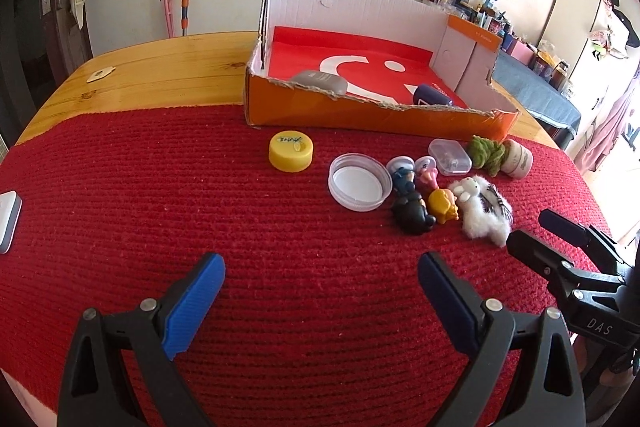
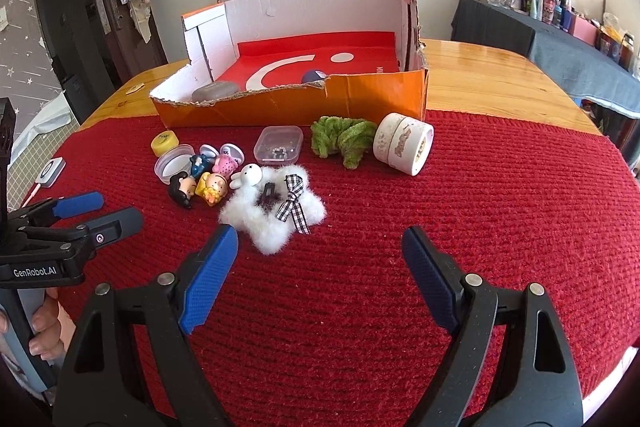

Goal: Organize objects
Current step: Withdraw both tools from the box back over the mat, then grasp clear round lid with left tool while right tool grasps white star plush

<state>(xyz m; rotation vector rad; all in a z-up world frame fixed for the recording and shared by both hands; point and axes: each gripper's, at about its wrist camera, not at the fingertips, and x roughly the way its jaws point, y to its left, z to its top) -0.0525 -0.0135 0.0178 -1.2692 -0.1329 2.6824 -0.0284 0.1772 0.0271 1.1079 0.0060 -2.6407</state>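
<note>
An orange cardboard box (image 1: 360, 111) (image 2: 296, 107) with a red lining stands at the back of the red mat; a grey case (image 1: 320, 81) and a dark blue item (image 1: 434, 95) lie inside. In front of it lie a yellow cap (image 1: 291, 151), a clear lid (image 1: 359, 182), several small figurines (image 2: 204, 175), a clear plastic case (image 2: 279, 145), a green scrunchie (image 2: 344, 137), a white tape roll (image 2: 404, 143) and a white fluffy star clip (image 2: 276, 213). My left gripper (image 1: 320, 275) is open above bare mat. My right gripper (image 2: 320, 247) is open just short of the star clip.
The wooden table (image 1: 160, 67) shows beyond the red knitted mat (image 2: 480, 207). A white device (image 1: 8, 223) lies at the mat's left edge. A hand (image 2: 44, 327) holds the left gripper's handle. A cluttered side table (image 2: 560, 35) stands at the back right.
</note>
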